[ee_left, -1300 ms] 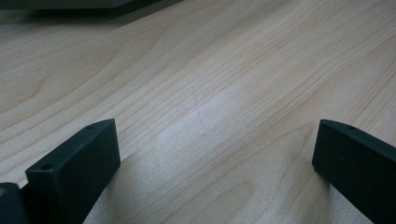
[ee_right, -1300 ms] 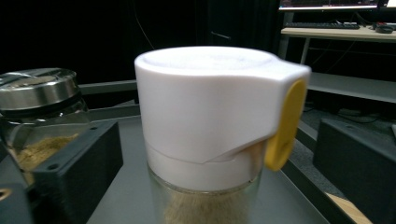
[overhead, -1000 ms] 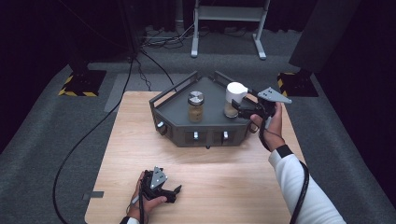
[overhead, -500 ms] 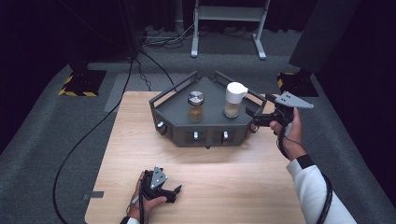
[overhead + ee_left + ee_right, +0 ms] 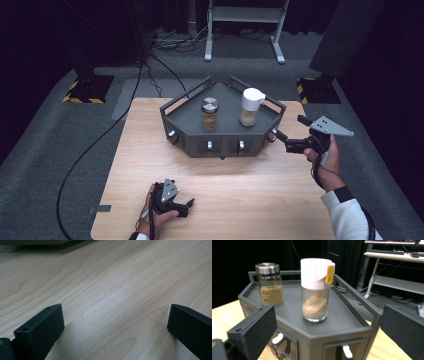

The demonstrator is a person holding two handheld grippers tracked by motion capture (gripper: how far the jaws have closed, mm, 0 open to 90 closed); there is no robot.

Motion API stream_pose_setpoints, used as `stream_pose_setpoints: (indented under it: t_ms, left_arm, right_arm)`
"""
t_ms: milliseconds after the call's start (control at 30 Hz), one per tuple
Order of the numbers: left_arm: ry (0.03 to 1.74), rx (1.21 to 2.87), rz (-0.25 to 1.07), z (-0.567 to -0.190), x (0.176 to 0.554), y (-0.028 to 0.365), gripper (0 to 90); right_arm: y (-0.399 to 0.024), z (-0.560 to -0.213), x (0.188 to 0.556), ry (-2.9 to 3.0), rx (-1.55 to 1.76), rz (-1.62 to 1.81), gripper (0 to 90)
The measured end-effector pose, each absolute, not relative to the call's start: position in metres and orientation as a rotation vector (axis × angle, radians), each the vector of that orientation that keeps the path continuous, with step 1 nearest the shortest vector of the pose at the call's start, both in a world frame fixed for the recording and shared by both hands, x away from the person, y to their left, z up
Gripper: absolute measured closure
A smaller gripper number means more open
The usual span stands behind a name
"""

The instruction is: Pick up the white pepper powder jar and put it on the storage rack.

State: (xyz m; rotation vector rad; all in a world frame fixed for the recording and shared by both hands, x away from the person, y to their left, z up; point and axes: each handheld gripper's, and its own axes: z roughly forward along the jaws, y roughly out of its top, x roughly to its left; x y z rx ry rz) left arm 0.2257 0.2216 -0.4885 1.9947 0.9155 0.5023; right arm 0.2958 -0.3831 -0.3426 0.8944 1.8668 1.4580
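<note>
A dark grey angular tray (image 5: 225, 131) (image 5: 344, 326) stands on the wooden table (image 5: 220, 195). On it are a glass jar with a metal lid (image 5: 209, 114) (image 5: 269, 283) and a white-capped shaker with an orange tab (image 5: 249, 106) (image 5: 315, 291), both upright and holding brown powder. My right gripper (image 5: 289, 134) is open, held off the tray's right side with nothing between its jaws. My left gripper (image 5: 184, 206) rests open on the table near the front edge, with only bare wood (image 5: 112, 297) between its jaws.
The tray has raised rails at the back and sides and small metal hooks (image 5: 282, 343) on its front faces. Beyond the table lie grey carpet, black cables (image 5: 100, 140) and a white stand (image 5: 245, 20).
My right gripper has let go of the white-capped shaker, now standing on the tray, and has drawn back to the right, away from the tray. The left gripper has stayed still.
</note>
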Motion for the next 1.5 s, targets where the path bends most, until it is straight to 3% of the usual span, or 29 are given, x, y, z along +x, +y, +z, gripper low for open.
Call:
stream_pose_setpoints:
  t_ms: [567, 1500]
  left_arm:
    - [0.919, 1.993, 0.505, -0.489, 0.225, 0.221, 1.0]
    - [0.921, 1.993, 0.507, -0.489, 0.225, 0.221, 1.0]
  right_arm:
    - [-0.394, -0.378, 0.262, 1.905, 0.902, 1.409, 0.6]
    - [-0.392, -0.438, 0.241, 2.001, 0.977, 1.384, 1.2]
